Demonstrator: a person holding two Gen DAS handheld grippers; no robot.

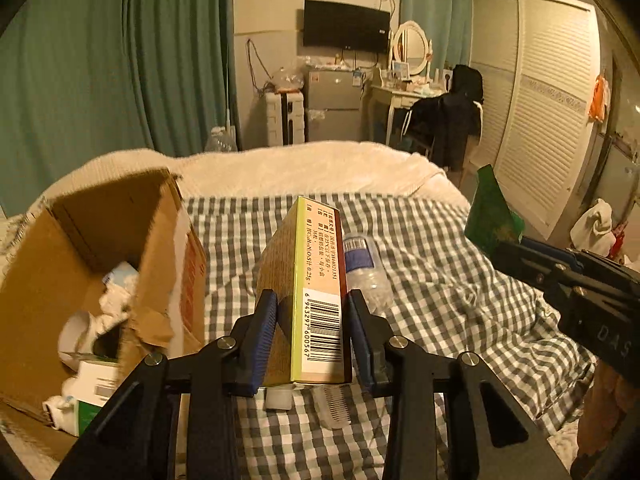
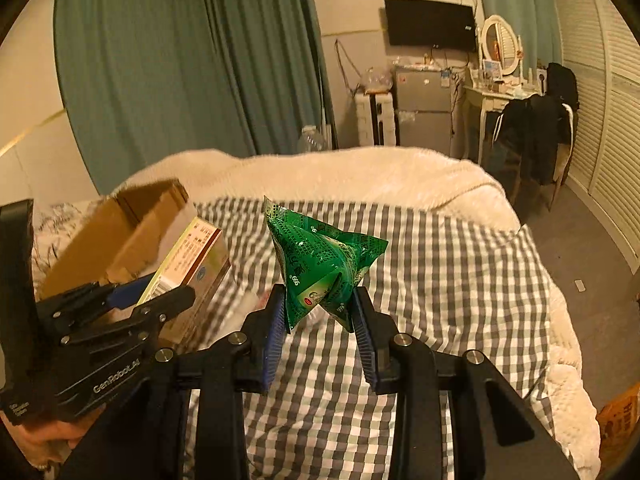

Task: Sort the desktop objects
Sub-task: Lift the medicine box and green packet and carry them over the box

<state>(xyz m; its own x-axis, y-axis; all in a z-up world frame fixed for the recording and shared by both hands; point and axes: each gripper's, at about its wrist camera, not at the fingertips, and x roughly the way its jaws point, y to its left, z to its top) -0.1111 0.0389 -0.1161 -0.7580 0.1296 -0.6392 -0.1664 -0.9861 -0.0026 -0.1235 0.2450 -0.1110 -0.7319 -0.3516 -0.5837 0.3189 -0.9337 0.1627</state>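
My left gripper (image 1: pixel 312 304) is shut on a tall medicine box (image 1: pixel 308 280) with a barcode side, held above the checked cloth. The same box (image 2: pixel 192 264) shows at the left of the right wrist view, with the left gripper (image 2: pixel 156 292) around it. My right gripper (image 2: pixel 320 300) is shut on a crumpled green foil packet (image 2: pixel 320 264), lifted off the bed. That packet (image 1: pixel 494 216) and the right gripper's body also appear at the right edge of the left wrist view. An open cardboard box (image 1: pixel 80 264) with several items inside lies to the left.
A clear plastic bottle (image 1: pixel 366 272), a white cap (image 1: pixel 279 398) and a pale comb (image 1: pixel 334 408) lie on the grey-checked cloth (image 1: pixel 440 280) under the left gripper. A cream blanket (image 2: pixel 340 176) covers the far bed. The bed's edge drops to the floor on the right.
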